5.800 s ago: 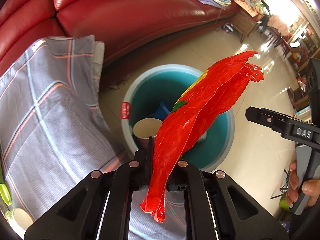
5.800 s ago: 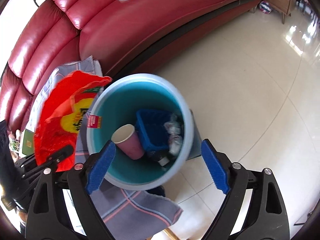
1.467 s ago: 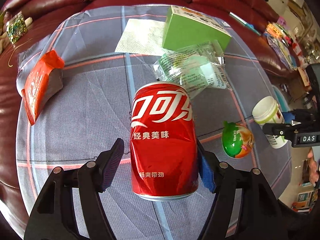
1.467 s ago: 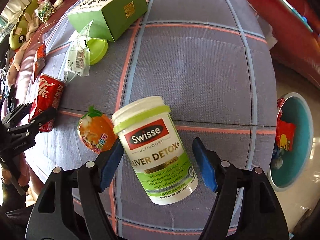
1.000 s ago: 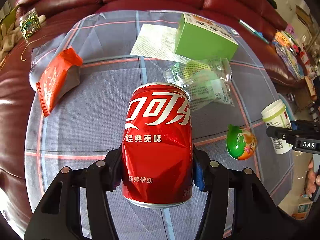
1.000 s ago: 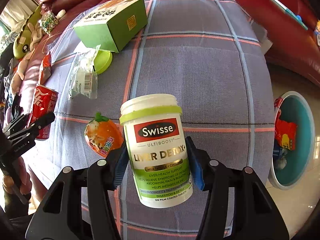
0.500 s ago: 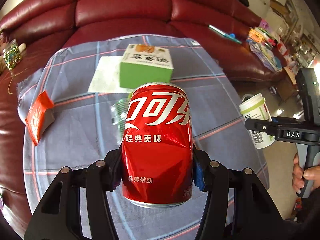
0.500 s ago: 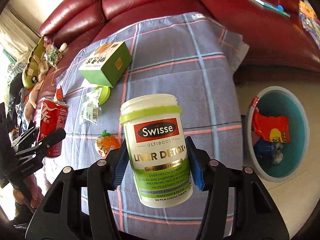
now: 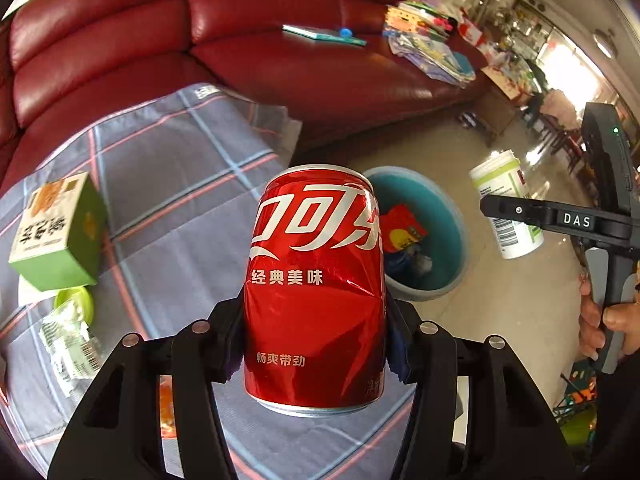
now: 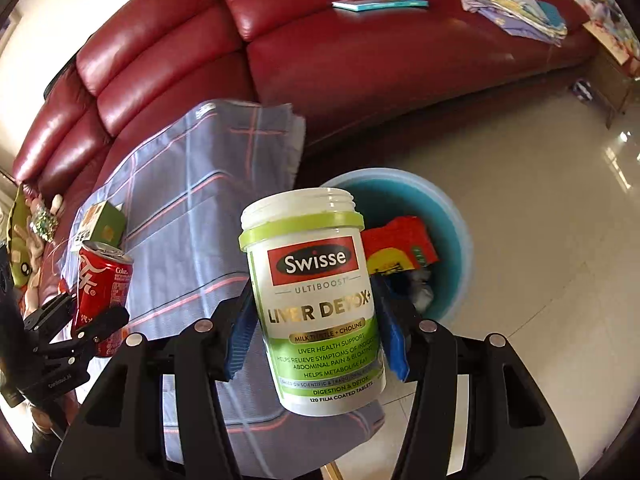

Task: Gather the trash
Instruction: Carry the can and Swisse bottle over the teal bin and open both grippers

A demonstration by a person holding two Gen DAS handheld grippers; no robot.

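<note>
**One can, one bottle, one bin**

Left gripper [image 9: 314,344] clamped on one dented red cola can [image 9: 316,280], upright between the fingers. Right gripper [image 10: 316,344] clamped on one Swisse supplement bottle [image 10: 320,308], lidless. Both held near one teal trash bin [image 10: 452,216], red wrapper [image 10: 400,244] inside.

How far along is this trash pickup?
Partly done: a red wrapper already lies in the bin. In hand: the left gripper holds a can, the right gripper a bottle. Left on the cloth: a green box and a clear wrapper.
</note>
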